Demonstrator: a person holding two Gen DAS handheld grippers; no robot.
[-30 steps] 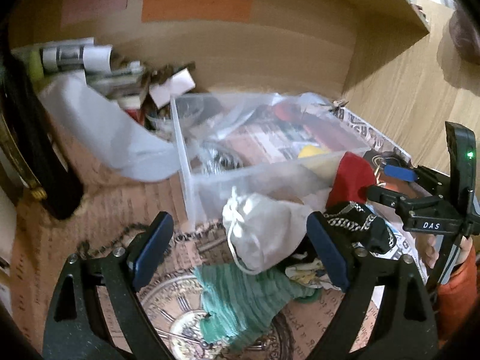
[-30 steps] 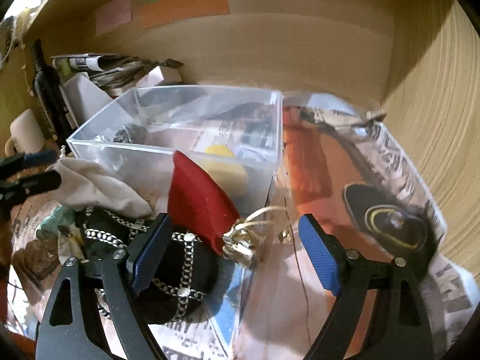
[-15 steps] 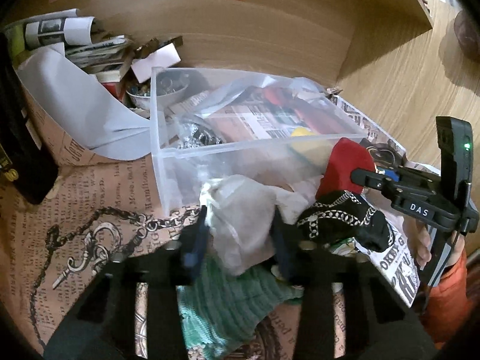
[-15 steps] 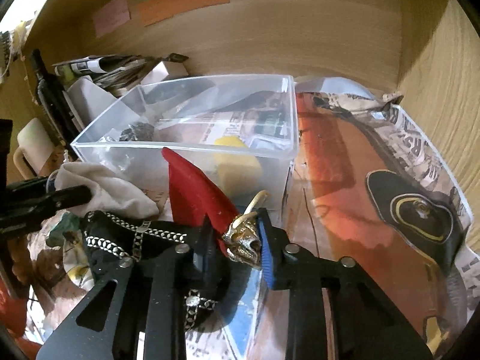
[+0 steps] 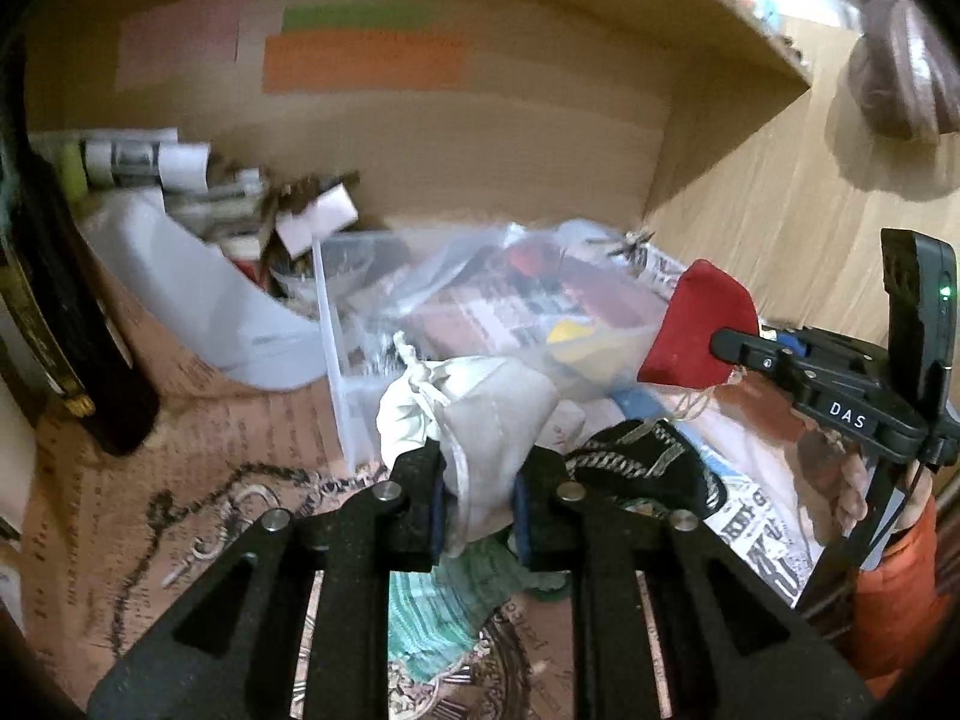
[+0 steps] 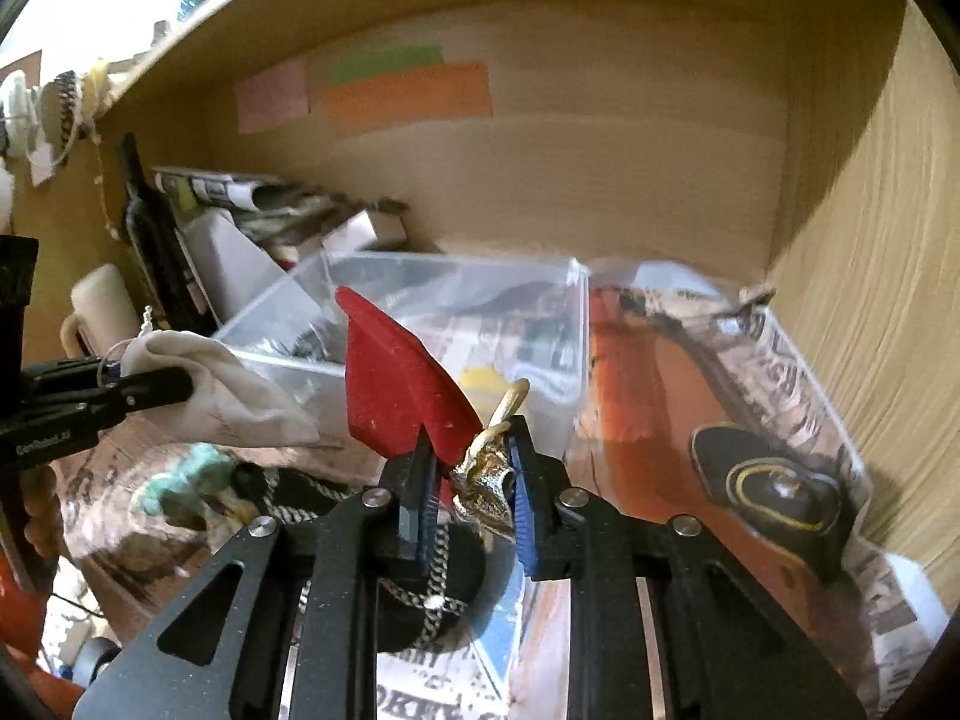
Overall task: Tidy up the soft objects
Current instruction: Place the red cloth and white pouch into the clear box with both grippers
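My left gripper (image 5: 477, 504) is shut on a white drawstring pouch (image 5: 474, 408) and holds it lifted in front of the clear plastic bin (image 5: 336, 360). The pouch also shows in the right wrist view (image 6: 228, 384). My right gripper (image 6: 471, 495) is shut on a red pouch (image 6: 396, 384) at its gold tassel end (image 6: 489, 474) and holds it up before the bin (image 6: 576, 324). The red pouch also shows in the left wrist view (image 5: 702, 324). A black pouch with chain trim (image 5: 642, 468) and a green knit cloth (image 5: 444, 606) lie below on the paper.
A yellow object (image 6: 480, 378) sits inside the bin. Rolled papers and boxes (image 5: 180, 180) pile at the back left. A dark bottle (image 5: 66, 324) stands at the left. Wooden shelf walls (image 6: 870, 240) close the back and right. Printed paper (image 6: 750, 420) covers the shelf floor.
Both grippers went from open to shut, the left on the white pouch, the right on the red pouch. Both pouches have since been lifted off the pile.
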